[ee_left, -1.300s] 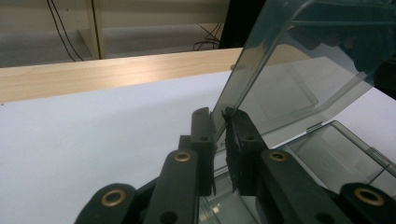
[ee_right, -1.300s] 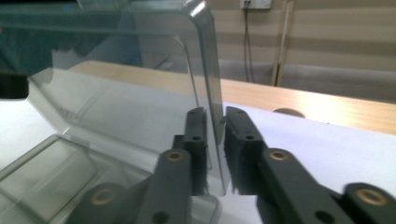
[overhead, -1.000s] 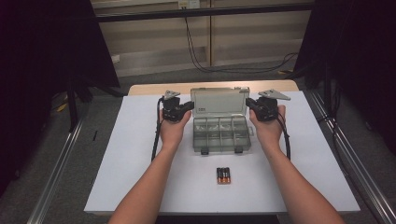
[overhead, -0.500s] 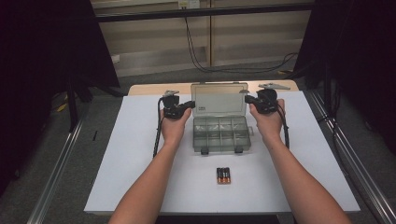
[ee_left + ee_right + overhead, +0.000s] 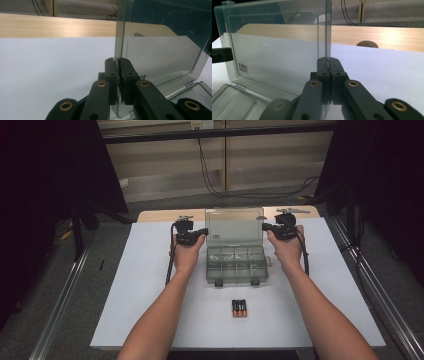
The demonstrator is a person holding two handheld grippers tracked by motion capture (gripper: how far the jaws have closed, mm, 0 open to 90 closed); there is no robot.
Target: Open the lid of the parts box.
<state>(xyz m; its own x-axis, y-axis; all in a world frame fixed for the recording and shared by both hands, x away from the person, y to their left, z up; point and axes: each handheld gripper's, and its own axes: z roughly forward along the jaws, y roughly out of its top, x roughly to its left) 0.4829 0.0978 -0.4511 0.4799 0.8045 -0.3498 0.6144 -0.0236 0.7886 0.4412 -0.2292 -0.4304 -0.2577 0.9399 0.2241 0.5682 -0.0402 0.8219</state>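
One white tabletop (image 5: 140, 290) carries one clear plastic organiser box (image 5: 236, 265), which sits near the middle of the far half, closer to the far edge than to the near edge. The box is open: its base lies flat, divided into eight compartments in two rows of four, and its single lid (image 5: 234, 226) stands upright from the far side of the base, with a small printed label low on its inner face. Two latches show on the near edge of the base. Two forearms enter from the near edge, each hand holding one gripper. The left gripper (image 5: 200, 233) meets the lid's left edge; in the left gripper view its two black jaws are closed on that transparent edge (image 5: 119, 50), one jaw on each face of the panel. The right gripper (image 5: 268, 227) meets the lid's right edge; in the right gripper view its jaws are likewise pinched together on the lid's edge (image 5: 328, 32), the panel rising straight up from between them. One black cable trails from each gripper along the wrist toward the near edge. Three batteries (image 5: 239, 308), black with copper-coloured ends, lie side by side and touching, between the box and the near edge, well apart from both hands.
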